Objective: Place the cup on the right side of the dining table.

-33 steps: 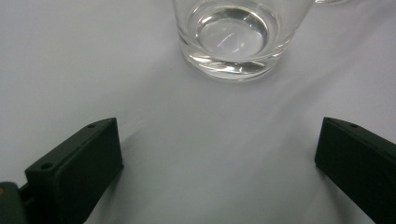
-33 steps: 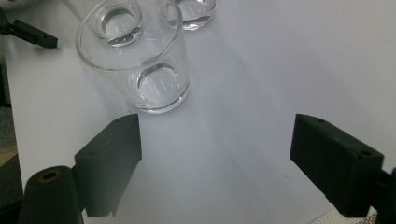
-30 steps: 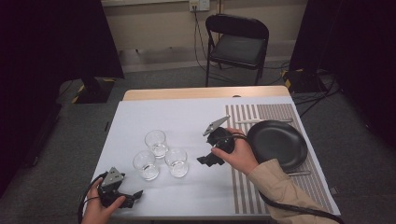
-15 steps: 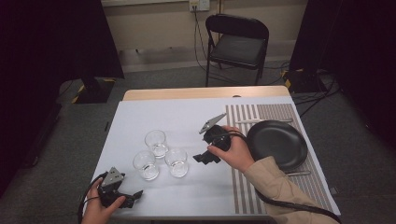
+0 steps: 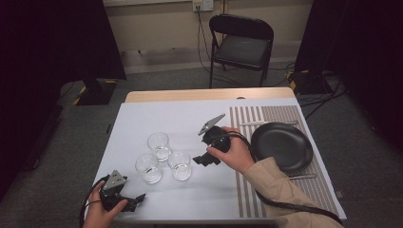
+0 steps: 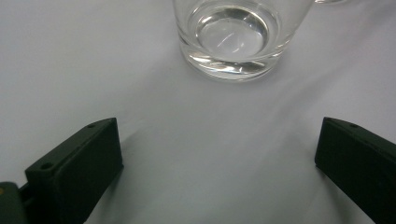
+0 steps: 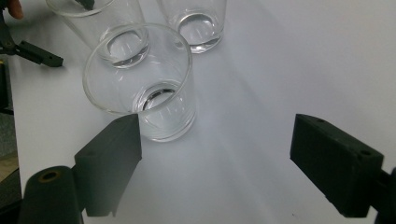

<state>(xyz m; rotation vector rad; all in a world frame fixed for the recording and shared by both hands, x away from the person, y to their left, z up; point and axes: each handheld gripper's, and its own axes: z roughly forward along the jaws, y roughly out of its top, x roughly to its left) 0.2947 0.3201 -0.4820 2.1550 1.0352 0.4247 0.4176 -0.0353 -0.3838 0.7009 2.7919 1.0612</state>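
High view: three clear glass tumblers cluster mid-worktop; right hand-held gripper sits just beside them, left hand-held gripper near the front edge. Black plate on striped mat.

Left gripper view: jaws wide, empty; a tumbler base ahead.

Right gripper view: jaws wide, nearest tumbler just off the left jaw. Prob. light, rigid, slippery, fragile; grip mid-wall, gently.

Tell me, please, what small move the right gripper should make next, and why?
Probably ease the right gripper forward and slightly toward its left jaw, so the nearest glass comes between the open jaws. In the right gripper view that glass stands just ahead of the left jaw, off centre, with nothing yet gripped, and two more glasses stand close behind it, so a slow approach seems wise.
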